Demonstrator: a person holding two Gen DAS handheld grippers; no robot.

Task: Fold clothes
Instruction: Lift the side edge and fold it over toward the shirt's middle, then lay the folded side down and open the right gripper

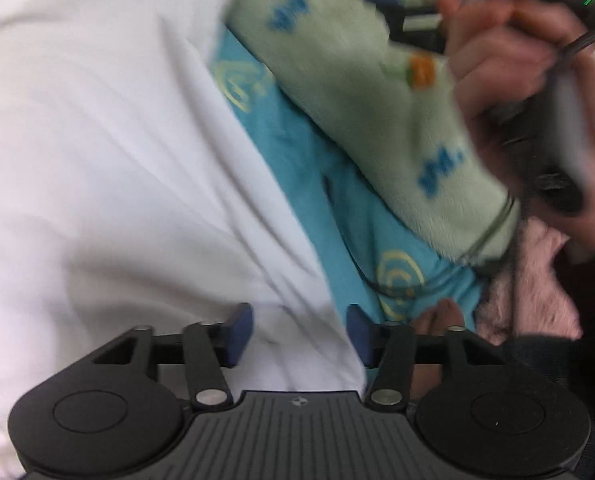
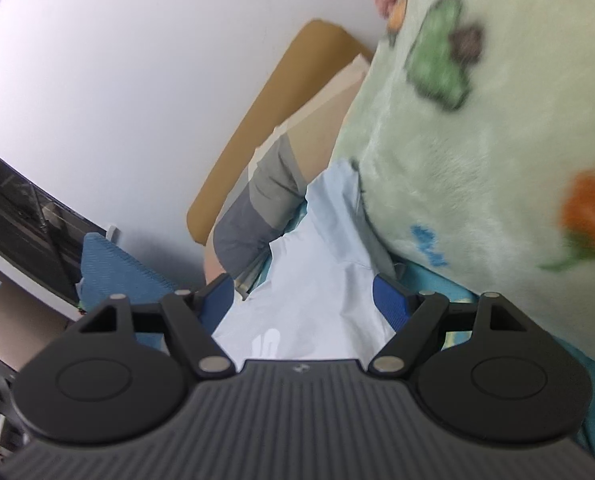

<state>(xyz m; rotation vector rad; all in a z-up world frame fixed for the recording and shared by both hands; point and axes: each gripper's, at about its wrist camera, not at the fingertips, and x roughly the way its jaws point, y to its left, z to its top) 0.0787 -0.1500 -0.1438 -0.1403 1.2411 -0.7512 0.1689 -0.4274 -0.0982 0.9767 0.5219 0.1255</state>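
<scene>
Left wrist view: the left hand-held gripper (image 1: 299, 338) has its blue pads apart, with nothing between them; a white garment (image 1: 129, 152) lies under and ahead of it, filling the frame from 7 to 12 o'clock. A turquoise patterned cloth (image 1: 297, 152) runs diagonally from 12 toward 5 o'clock, just beside the white one. At 1 to 3 o'clock the person's right hand (image 1: 509, 60) carries the other tool, its arm in a green fleece sleeve (image 1: 369, 80) that crosses over the turquoise cloth. The frame is blurred, which suggests quick motion. My worry is that the sleeve or the thin cord near 4 o'clock could drag the turquoise cloth and spoil any lay already made.

Right wrist view: the right hand-held gripper (image 2: 303, 300) is also spread wide and empty, hovering above a pale white garment (image 2: 317, 280) at 6 o'clock. Green fleece (image 2: 497, 140) fills 1 to 4 o'clock. A tan board (image 2: 265, 120) stands at 12 o'clock, and a grey folded piece (image 2: 257, 208) lies beyond the garment. The garment looks crumpled, so closing here would probably pinch several layers at once, and the fold would come out skewed. Which edge lies under the pads I cannot tell.
</scene>
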